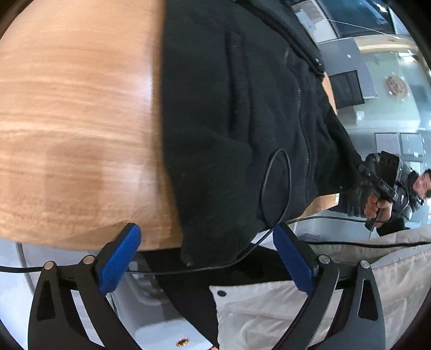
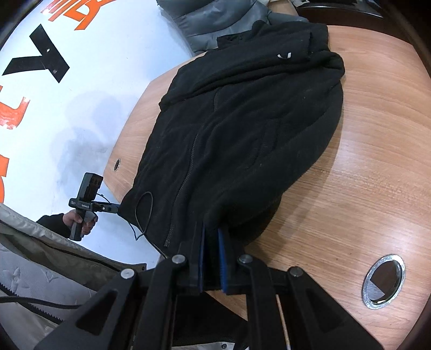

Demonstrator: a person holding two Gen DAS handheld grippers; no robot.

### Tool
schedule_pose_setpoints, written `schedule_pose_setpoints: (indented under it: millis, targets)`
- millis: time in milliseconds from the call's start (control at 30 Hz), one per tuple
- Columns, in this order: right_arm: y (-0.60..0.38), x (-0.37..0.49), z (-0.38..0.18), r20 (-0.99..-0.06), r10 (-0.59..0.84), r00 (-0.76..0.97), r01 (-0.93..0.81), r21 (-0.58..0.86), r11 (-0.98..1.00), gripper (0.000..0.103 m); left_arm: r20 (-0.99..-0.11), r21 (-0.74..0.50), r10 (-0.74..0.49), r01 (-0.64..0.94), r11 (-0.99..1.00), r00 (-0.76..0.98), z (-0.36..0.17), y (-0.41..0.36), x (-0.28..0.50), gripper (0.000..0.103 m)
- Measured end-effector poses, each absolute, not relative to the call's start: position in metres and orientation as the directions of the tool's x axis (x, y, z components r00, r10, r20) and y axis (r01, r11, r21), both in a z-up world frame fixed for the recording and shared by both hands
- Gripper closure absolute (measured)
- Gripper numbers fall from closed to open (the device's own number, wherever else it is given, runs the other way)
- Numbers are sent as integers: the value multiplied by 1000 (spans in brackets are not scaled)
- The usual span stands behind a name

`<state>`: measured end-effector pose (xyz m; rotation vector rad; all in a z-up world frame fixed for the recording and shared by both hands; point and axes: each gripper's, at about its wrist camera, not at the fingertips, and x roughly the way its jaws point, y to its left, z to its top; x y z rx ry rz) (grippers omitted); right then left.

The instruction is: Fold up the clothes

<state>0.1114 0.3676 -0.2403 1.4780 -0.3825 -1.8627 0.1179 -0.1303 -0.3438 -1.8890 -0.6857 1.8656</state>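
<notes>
A black zip-up fleece jacket [image 1: 229, 121] lies spread on the wooden table [image 1: 67, 107], zipper facing up. My left gripper [image 1: 206, 228] is open, its blue pads [image 1: 121, 258] standing on either side of the jacket's hem corner where it hangs over the table edge; neither pad presses on it. In the right wrist view the jacket [image 2: 256, 134] stretches away from my right gripper [image 2: 212, 234], which is shut on the near hem. The left gripper [image 2: 117, 208] shows there at the hem's other corner, held by a hand [image 2: 80, 220]. The right gripper [image 1: 362, 168] appears at the jacket's far corner.
A thin black cord [image 2: 144, 212] loops over the hem. The table [image 2: 363, 161] has a metal-rimmed cable hole [image 2: 382, 280] near my right gripper. A grey padded garment [image 2: 221, 21] lies beyond the jacket. Pale quilted fabric [image 1: 269, 309] sits below the table edge.
</notes>
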Motion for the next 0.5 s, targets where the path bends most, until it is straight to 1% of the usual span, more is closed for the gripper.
schedule_pose_setpoints:
  millis: [133,167,200,233,267,300,333,367,433,467,500]
  targets:
    - [367,112,-241,-715,-694,-90,344,631,-695,94,-773,-633,634,62,-771,-9,-346,-113,110,5]
    - [367,112,-241,-713,-695,-91,344,633,-694,94,-758,-651,652,71,-756,3,-347,-110,109,10]
    - [366,112,-241,-711,-697,-92,344,634,-692,94,-742,-667,670,80,-741,14,-349,-107,107,21]
    - [366,113,-240,-709,-699,-94,344,636,-691,94,-731,-677,682,97,-730,24,-352,-106,106,26]
    - [366,113,-240,-707,-700,-95,345,637,-690,94,-729,-677,684,115,-727,34,-355,-106,105,37]
    - [368,113,-240,-706,-702,-97,343,638,-689,94,-726,-677,687,132,-724,44,-358,-107,104,55]
    - [369,113,-240,-704,-703,-98,342,640,-688,94,-723,-676,689,150,-721,53,-360,-107,104,64]
    - [371,114,-240,-702,-705,-99,340,642,-687,94,-715,-680,697,179,-711,53,-364,-109,104,69]
    - [372,114,-240,-699,-708,-100,339,645,-685,94,-695,-692,718,229,-685,47,-369,-112,104,73]
    - [372,114,-240,-697,-710,-101,339,647,-683,94,-676,-708,736,247,-661,31,-368,-112,104,81]
    - [372,114,-240,-695,-711,-102,339,648,-682,94,-657,-724,754,264,-637,16,-368,-112,105,85]
